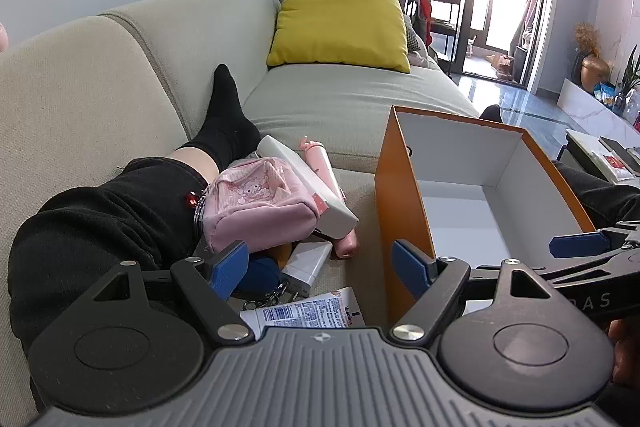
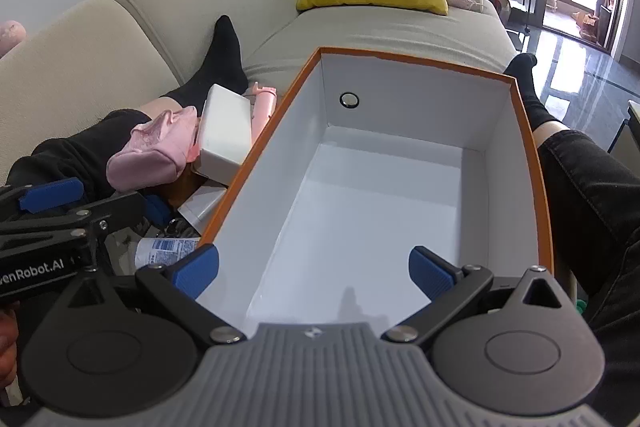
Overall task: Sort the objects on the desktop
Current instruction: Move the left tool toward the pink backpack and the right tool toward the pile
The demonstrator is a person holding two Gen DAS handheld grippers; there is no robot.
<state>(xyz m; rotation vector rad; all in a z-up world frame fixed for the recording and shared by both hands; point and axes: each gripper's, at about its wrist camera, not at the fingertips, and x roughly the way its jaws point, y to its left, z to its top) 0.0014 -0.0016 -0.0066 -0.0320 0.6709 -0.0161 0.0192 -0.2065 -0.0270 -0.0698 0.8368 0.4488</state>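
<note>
My left claw (image 1: pixel 320 267) hangs wide apart, nothing between the blue pads, over the clutter on the beige fabric sofa (image 1: pixel 340 95). My right claw (image 2: pixel 314 273) is spread wide too and holds nothing, poised above the orange cardboard box with white inside (image 2: pixel 400 195), which is empty. Nearest the left claw: white printed tube with barcode (image 1: pixel 304 311), then a small white bottle (image 1: pixel 310 259). Farther: pink fabric zip pouch (image 1: pixel 260 203), touching a white rectangular case (image 1: pixel 312 187) and a pink slim bottle (image 1: pixel 320 159). Beyond, my black-socked leg (image 1: pixel 224 119), then a yellow square cushion (image 1: pixel 340 23).
</note>
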